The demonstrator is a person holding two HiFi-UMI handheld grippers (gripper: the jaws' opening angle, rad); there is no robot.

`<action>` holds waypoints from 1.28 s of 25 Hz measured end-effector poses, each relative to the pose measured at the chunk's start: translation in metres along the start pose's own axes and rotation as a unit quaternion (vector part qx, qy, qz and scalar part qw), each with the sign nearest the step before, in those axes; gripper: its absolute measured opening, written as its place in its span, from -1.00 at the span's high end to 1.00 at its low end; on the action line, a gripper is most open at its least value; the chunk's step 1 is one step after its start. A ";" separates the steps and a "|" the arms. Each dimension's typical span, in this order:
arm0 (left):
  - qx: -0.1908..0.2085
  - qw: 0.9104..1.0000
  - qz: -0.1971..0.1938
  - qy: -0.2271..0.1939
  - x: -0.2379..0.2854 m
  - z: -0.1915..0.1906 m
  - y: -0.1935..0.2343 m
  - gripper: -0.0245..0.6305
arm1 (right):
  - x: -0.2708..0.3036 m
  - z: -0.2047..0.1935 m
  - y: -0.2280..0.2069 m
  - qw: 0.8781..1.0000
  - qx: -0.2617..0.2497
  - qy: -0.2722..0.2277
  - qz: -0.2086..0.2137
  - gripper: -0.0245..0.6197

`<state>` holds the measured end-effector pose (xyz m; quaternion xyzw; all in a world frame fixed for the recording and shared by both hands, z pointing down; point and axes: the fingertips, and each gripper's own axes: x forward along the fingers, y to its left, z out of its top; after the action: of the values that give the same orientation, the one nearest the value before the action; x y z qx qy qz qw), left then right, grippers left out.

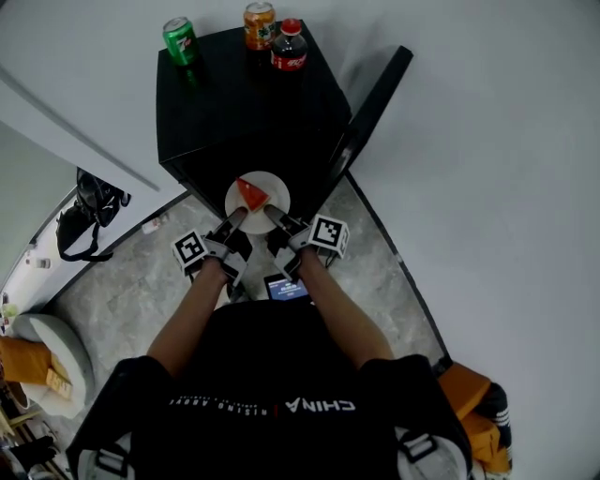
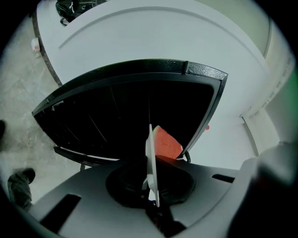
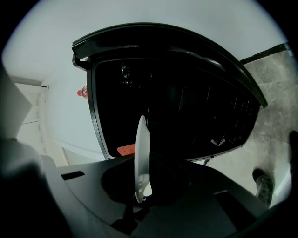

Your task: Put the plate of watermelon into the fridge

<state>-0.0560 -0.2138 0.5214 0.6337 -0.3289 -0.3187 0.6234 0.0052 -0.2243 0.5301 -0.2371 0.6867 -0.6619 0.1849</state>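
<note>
Black fridge point(image 1: 234, 103) stands against the white wall. Its door point(image 1: 375, 103) is swung wide open on the fridge's right side, and the interior is dark in both gripper views.

The person stands straight in front of the fridge opening with both forearms reaching toward it.

White plate point(image 1: 277, 190) is at the mouth of the fridge, just below the front edge of the fridge top in the head view. It is held in the air and not resting on anything visible. Can't tell whether its far rim is past the threshold.

Left gripper point(image 1: 234, 217) is clamped on the plate's near-left rim. Its own view shows the plate edge-on, pinched between the jaws, which are nearly together.

Right gripper point(image 1: 274, 216) is clamped on the near-right rim in the same way. The plate edge sits between its jaws with the open fridge behind it. Both grippers are just in front of the fridge, side by side.

Watermelon slice point(image 1: 250, 195) lies on the plate, red and wedge-shaped, left of the plate's centre on the side toward the fridge.

On the fridge top along the back edge:
- green can point(image 1: 179, 40) at the left corner
- orange can point(image 1: 260, 25) near the middle
- cola bottle point(image 1: 290, 45) touching or just beside the orange can, on its right

Black bag point(image 1: 89, 220) is on the floor, well left of the fridge.
</note>
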 end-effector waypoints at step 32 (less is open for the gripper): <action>0.039 0.999 0.027 -0.006 0.026 0.021 0.024 0.81 | 0.007 0.020 -0.034 0.998 0.046 -0.038 -0.019 0.84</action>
<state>-0.0584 -0.2474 0.5452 0.6464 -0.3614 -0.2929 0.6047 0.0132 -0.2451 0.5633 -0.2659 0.6431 -0.6871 0.2089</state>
